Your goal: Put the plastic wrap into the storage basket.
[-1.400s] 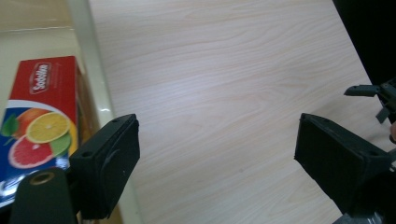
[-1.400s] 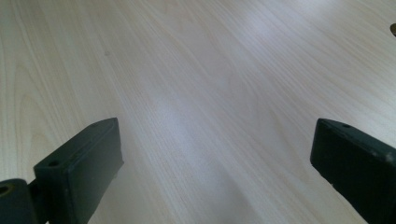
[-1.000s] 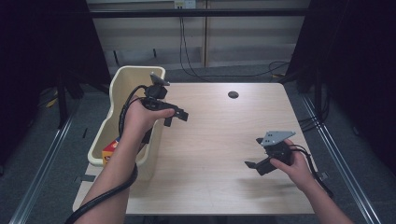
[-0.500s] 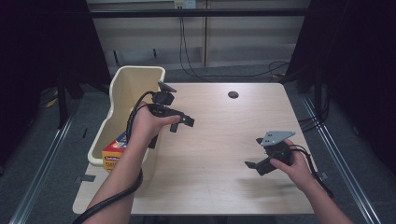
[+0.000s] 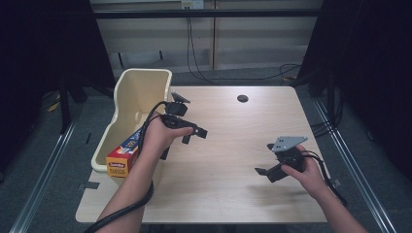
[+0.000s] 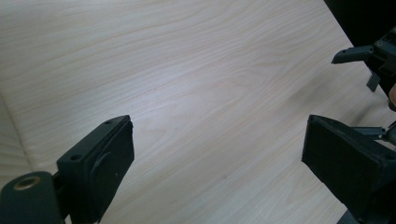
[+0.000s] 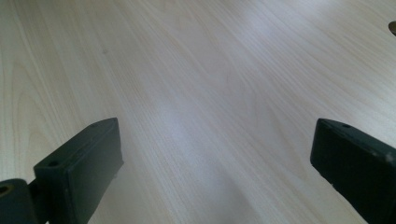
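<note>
A: Two items to log first. Left hand-held gripper (image 5: 190, 132): jaws apart, nothing between them, bare wood under it in its own view; it has just been opening. It sits over the counter (image 5: 228, 194), just right of the bin.

B: And the right hand-held gripper (image 5: 268, 171)?

A: Jaws apart as well, empty, low over the counter's right half, well apart from the left one. Its own view gives plain wood grain between the pads.

B: Next entry outward?

A: One cream plastic bin (image 5: 127, 99), hung at the counter's left edge. One box (image 5: 124, 152), orange and blue, a plastic wrap carton by its label, lying in the near end of the bin with its end face towards the person. The left forearm (image 5: 141, 179) crosses just beside it.

B: Anything else?

A: One dark round hole (image 5: 242, 98) near the counter's far edge. Cables on the floor behind.

B: Handling note for the carton?

A: My reading: the left gripper is the nearer tool. It should turn back towards the bin, come down over the carton's long sides with jaws wide, close across the narrow width, then lift straight up so the carton clears the bin wall. A grip at the end face would likely let it swing.
</note>
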Motion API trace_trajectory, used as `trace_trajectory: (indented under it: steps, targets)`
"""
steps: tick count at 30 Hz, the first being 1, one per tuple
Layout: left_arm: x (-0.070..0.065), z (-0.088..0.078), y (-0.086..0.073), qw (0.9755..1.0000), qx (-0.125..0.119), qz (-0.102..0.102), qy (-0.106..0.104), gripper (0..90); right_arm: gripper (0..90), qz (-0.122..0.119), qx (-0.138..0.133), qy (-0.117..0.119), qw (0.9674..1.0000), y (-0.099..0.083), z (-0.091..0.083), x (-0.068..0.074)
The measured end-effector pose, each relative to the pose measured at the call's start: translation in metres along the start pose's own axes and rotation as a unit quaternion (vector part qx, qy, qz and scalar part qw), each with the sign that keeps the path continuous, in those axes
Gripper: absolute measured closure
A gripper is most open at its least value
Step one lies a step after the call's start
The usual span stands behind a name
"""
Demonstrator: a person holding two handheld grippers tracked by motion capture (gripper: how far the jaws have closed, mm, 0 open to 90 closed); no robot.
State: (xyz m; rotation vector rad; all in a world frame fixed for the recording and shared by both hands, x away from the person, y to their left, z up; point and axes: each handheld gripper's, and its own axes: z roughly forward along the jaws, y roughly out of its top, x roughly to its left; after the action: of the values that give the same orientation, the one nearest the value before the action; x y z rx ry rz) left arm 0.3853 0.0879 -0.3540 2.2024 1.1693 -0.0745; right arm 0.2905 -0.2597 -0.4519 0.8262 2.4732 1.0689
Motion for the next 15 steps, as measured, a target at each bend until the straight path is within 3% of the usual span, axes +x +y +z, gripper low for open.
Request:
trace_trajectory:
  steps: [15]
  targets:
    - [0.001,0.02,-0.016,0.9999,0.002,0.003,-0.011,9.0,1.9,-0.002,0.004,0.001,1.0,-0.001,0.004,0.001]
